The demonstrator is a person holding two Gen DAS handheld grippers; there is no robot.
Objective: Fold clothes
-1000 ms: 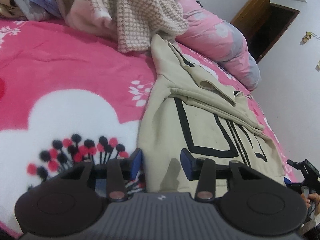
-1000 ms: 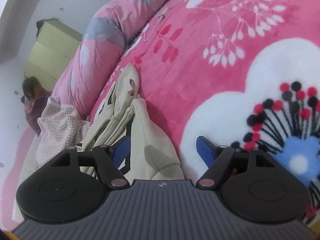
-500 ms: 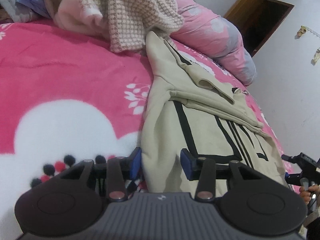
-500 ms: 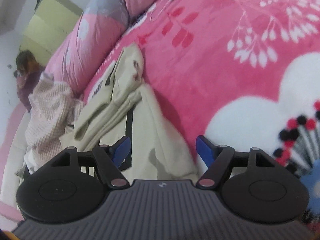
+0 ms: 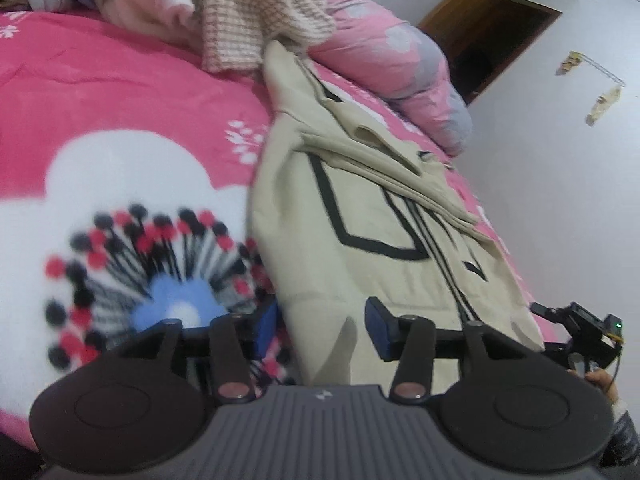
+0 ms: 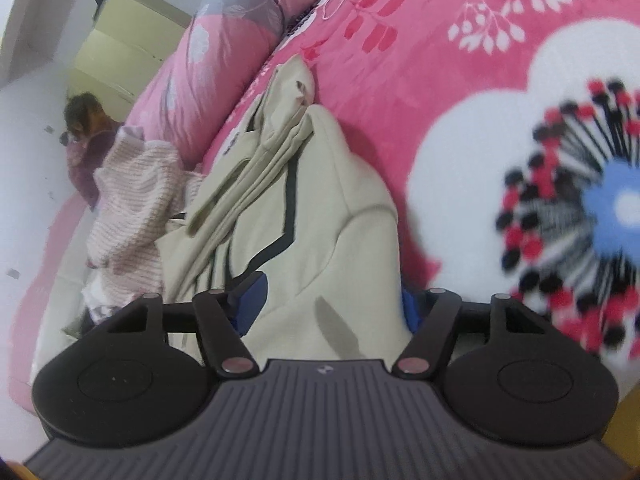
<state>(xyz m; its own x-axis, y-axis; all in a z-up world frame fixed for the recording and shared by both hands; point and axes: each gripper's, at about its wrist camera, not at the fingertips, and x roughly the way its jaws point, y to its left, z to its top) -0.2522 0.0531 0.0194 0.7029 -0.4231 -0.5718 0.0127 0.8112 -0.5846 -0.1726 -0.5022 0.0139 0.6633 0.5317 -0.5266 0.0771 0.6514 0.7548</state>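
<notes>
The beige hoodie [image 5: 372, 216] lies flat along the bed's [image 5: 120, 92] edge. The left gripper [image 5: 322, 326] has just widened, straddling the hem. The right gripper [image 6: 330, 306] has been closing — hem between its pads, grip unclear.

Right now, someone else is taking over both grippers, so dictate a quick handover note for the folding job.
Left gripper: open, jaws just widened a little, straddling the near hem of the beige hoodie; not pinched.
Right gripper: open, jaws just closing in, the hoodie's other hem corner between them; no firm grip visible.
Hoodie lies flat on the pink blanket, sleeves already folded across it.
More clothes are piled at its far end.
Left: grip both corners, fold the hem up, then the pile.
</notes>
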